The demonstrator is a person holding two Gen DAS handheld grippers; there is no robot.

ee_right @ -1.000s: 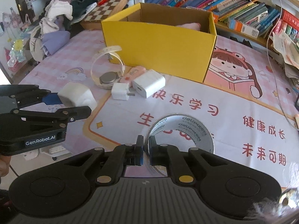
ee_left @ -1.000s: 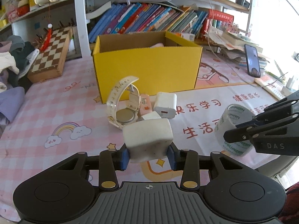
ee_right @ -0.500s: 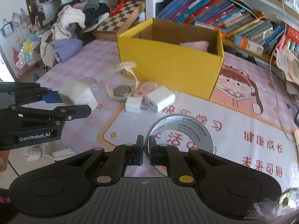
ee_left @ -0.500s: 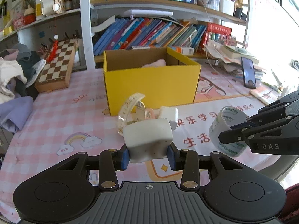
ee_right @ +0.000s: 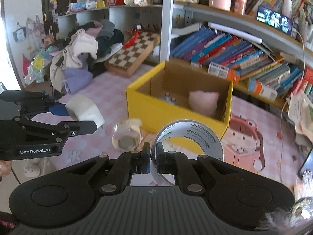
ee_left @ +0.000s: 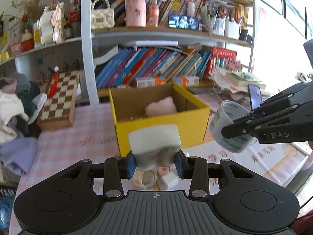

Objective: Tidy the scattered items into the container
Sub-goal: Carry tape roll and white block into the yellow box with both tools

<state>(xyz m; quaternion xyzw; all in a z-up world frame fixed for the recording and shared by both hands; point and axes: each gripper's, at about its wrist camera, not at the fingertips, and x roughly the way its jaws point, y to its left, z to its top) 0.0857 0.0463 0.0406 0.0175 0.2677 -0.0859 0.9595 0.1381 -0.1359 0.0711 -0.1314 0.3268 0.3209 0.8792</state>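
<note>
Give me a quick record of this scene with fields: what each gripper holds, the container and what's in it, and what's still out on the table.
left gripper: shut on white block
right gripper: shut on tape roll wall
container: yellow box, open top
in box: pink plush, some small items, unclear
on table: watch, chargers, in front of box
behind box: chessboard, books

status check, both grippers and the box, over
Left gripper shut on white sponge block. Right gripper shut on tape roll wall. Yellow box ahead, open, pink plush inside. Nothing blocking it.
</note>
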